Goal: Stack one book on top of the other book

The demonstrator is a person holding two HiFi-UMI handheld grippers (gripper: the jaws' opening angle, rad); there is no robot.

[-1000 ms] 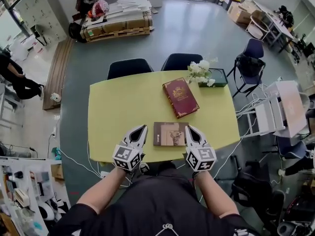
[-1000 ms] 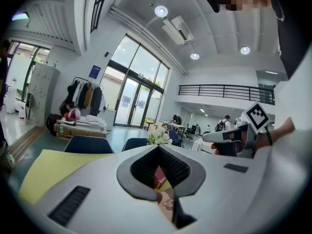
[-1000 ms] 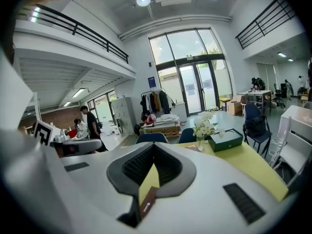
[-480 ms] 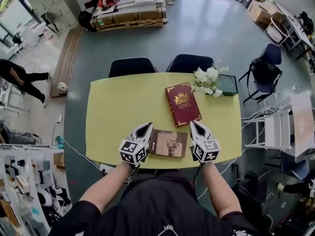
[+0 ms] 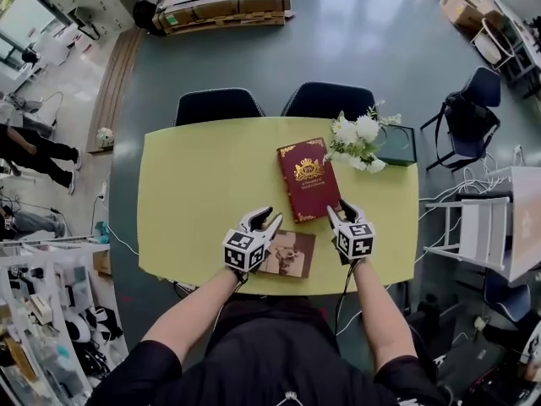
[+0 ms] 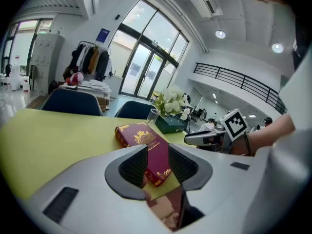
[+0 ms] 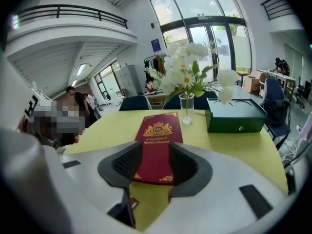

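Nearest the person, a thin brown book (image 5: 292, 256) with a picture cover lies flat at the near edge of the yellow desk (image 5: 203, 189), its long axis running left to right. The left tongs (image 5: 267, 218) hang over its left end. Their jaws have just been opening and now stand well apart with nothing gripped. In the left gripper view the brown book (image 6: 163, 211) shows low between them and no pad presses on it.

The right tongs (image 5: 341, 211) sit off the brown book's right end. Their jaws have also just been opening and stand wide and empty. In the right gripper view only a corner of the brown book (image 7: 130, 204) shows at the lower left.

Just beyond lies a thick dark-red hardcover book (image 5: 308, 178) with gold ornament. Its long axis points away from the person, and the right tongs are close to its near right corner. So the red book lies straight ahead of the right tongs, and the brown book lies under the left tongs. The 2 books lie near each other, not stacked.

Farther back stand white flowers in a glass vase (image 5: 355, 134) and a dark green box (image 5: 396, 145).
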